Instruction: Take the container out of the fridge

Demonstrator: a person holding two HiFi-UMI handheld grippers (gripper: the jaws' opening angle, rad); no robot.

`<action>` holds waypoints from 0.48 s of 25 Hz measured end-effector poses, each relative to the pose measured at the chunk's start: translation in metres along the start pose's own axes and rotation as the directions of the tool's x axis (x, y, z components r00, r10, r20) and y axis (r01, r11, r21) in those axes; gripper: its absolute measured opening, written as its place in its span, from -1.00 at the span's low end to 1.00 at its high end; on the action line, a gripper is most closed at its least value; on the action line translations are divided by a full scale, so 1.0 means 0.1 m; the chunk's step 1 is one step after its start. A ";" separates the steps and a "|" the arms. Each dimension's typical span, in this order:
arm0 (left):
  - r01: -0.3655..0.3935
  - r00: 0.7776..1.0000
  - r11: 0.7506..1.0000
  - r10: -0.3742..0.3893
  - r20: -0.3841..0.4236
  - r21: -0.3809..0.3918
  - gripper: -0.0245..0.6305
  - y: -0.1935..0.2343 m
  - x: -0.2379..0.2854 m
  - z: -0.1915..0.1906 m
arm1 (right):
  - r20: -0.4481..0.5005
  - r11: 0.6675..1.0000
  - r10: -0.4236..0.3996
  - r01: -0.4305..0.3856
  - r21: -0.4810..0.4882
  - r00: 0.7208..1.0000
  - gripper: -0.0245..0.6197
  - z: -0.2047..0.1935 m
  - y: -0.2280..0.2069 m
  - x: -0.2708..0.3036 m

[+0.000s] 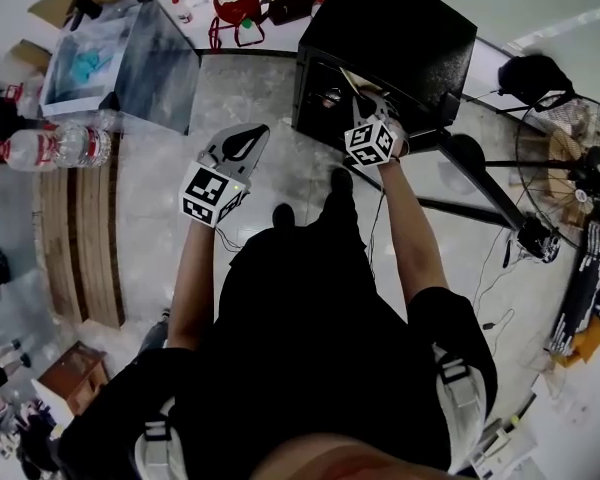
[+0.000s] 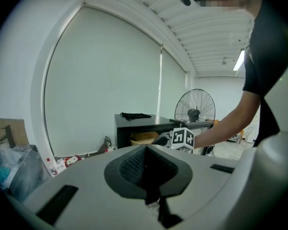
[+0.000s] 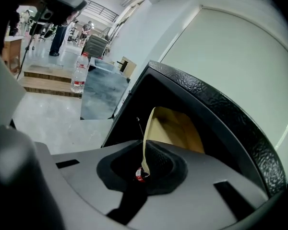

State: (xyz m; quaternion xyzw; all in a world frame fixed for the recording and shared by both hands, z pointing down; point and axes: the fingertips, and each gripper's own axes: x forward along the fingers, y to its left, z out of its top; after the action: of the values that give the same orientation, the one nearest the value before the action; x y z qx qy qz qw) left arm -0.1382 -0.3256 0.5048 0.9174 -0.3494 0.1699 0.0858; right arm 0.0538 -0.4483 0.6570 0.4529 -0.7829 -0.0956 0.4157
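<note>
A small black fridge (image 1: pixel 400 28) stands open on the floor in front of me. Inside it sits a tan container (image 3: pixel 175 131), seen in the head view as a pale sliver (image 1: pixel 358 83) at the opening. My right gripper (image 3: pixel 144 164) is shut on the container's thin near rim, right at the fridge mouth (image 1: pixel 372 108). My left gripper (image 1: pixel 242 143) hangs in the air to the left of the fridge, shut and holding nothing (image 2: pixel 146 169). From the left gripper view, the fridge (image 2: pixel 134 123), the container (image 2: pixel 144 138) and the right gripper's marker cube (image 2: pixel 182 139) show ahead.
A clear box (image 1: pixel 120 53) stands left of the fridge, with water bottles (image 1: pixel 55 148) and wooden steps (image 1: pixel 80 228) beyond it. A floor fan (image 1: pixel 570 158) and black stand legs (image 1: pixel 480 183) are on the right. A red bag (image 1: pixel 235 3) lies behind.
</note>
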 end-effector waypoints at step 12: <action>0.026 1.000 0.999 -0.026 0.011 0.028 -0.87 -0.20 -0.14 0.00 | -0.040 0.997 0.026 -0.023 0.069 0.999 -0.87 -0.11 0.18 -0.24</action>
State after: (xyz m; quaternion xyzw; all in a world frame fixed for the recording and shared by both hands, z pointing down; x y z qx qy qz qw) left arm -0.1349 -0.3021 0.4989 0.9240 -0.3354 0.1685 0.0734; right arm 0.0566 -0.4165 0.6602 0.4591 -0.7827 -0.0543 0.4169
